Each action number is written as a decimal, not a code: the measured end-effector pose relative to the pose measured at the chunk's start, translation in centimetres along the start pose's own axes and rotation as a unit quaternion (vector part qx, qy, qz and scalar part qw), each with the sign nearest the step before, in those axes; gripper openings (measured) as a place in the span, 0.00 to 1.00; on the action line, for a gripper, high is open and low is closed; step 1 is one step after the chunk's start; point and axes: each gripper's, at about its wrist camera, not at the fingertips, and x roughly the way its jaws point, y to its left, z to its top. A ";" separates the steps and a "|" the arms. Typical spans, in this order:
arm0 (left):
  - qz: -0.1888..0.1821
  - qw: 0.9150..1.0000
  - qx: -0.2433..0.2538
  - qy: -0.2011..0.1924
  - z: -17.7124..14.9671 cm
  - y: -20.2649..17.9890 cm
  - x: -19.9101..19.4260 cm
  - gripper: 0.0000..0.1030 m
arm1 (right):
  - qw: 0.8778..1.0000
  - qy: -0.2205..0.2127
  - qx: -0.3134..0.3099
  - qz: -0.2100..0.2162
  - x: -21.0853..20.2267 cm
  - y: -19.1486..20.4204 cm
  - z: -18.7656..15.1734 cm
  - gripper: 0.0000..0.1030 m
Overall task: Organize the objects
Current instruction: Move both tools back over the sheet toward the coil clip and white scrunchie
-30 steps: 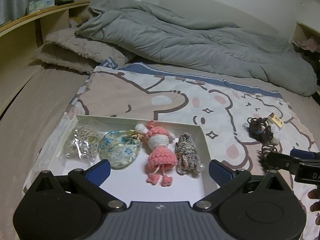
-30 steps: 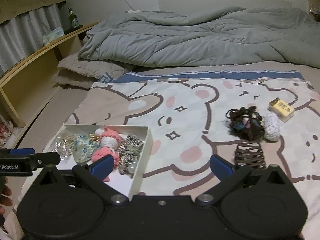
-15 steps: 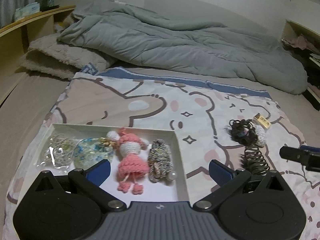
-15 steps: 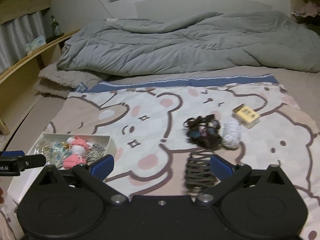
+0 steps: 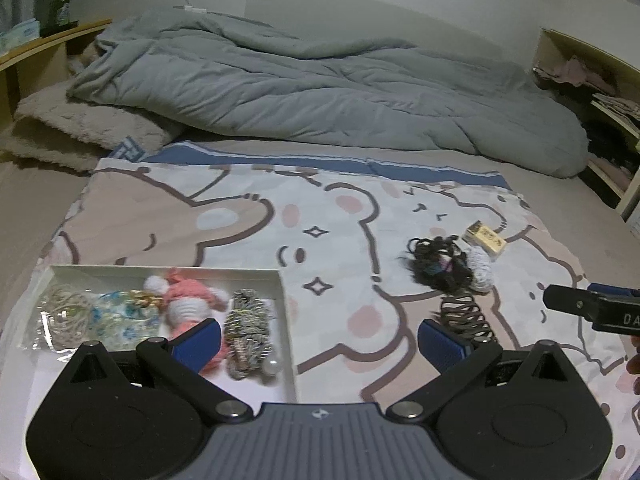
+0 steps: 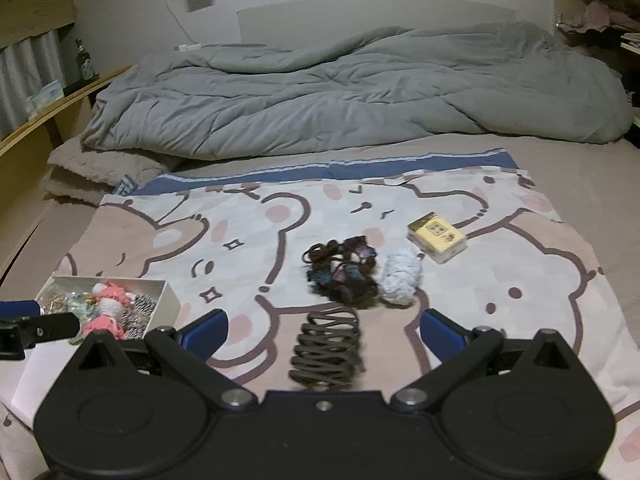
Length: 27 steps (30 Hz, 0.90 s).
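A white box (image 5: pixel 286 312) (image 6: pixel 170 300) lies on the cartoon bedsheet and holds a pink knitted doll (image 5: pixel 188 300), a striped hair tie (image 5: pixel 248 328), a floral pouch and a bag of rings. To its right lie a brown hair claw (image 6: pixel 326 350) (image 5: pixel 464 318), a dark pile of hair ties (image 6: pixel 342 272) (image 5: pixel 438 266), a white scrunchie (image 6: pixel 400 274) and a small yellow box (image 6: pixel 436 236). My right gripper (image 6: pixel 324 330) is open, with the brown claw between its fingers' line. My left gripper (image 5: pixel 320 336) is open over the box's right edge.
A crumpled grey duvet (image 6: pixel 340 88) covers the far half of the bed, with a beige pillow (image 6: pixel 100 168) at the left. A wooden shelf with a bottle (image 6: pixel 82 62) runs along the left. Shelving with clothes (image 5: pixel 600 96) stands at the right.
Both grippers have swung to the right. The box has slid toward the left of each view, and the claw and hair-tie pile now sit centred before the right gripper.
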 end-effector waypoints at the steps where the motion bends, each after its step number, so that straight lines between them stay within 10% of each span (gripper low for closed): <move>1: -0.003 1.000 0.002 0.001 0.0 -0.4 0.2 1.00 | 1.000 -0.002 0.004 0.000 0.0 -0.3 0.0 1.00; 27: -0.066 0.997 -0.026 0.036 0.8 -9.1 6.7 1.00 | 0.993 0.014 0.099 -0.060 6.0 -8.2 3.0 1.00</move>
